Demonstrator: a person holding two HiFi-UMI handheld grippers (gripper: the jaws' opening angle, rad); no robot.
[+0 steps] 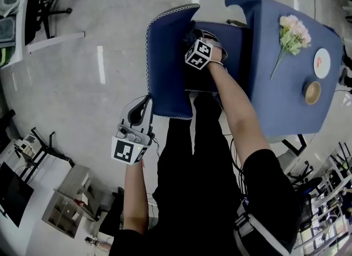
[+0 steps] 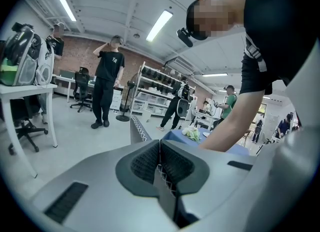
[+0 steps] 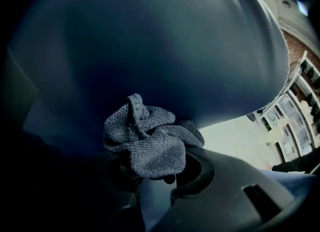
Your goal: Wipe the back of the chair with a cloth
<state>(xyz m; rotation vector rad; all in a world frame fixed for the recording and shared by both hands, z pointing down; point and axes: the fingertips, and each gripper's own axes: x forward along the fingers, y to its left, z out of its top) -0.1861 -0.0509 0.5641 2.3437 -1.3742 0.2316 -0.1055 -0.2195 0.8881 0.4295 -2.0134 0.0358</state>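
— Grey workshop floor (image 1: 99, 34) and a blue-draped table (image 1: 286, 101) framed the blue chair (image 1: 168, 56). Where was the cloth?

— The grey cloth (image 3: 150, 141) sat bunched in the right gripper (image 3: 155, 171), whose jaws were clamped on it. It lay up against the curved blue chair back (image 3: 150, 46). From the head view the right gripper (image 1: 203, 40) reached down inside the chair's shell, close to the back's top edge; the cloth itself could not be made out there.

— And the other claw?

— The left gripper (image 1: 144, 103) met the chair back at its lower left corner. Its own view showed the left gripper (image 2: 161, 168) closed on the white-stitched edge (image 2: 140, 128) of the back.

— What stood on the table?

— Flowers (image 1: 291, 34) lay near its far edge, with a white plate (image 1: 322, 62) and a brown cup (image 1: 312, 91) toward its right edge. Bystanders (image 2: 107, 81) stood in the room behind.
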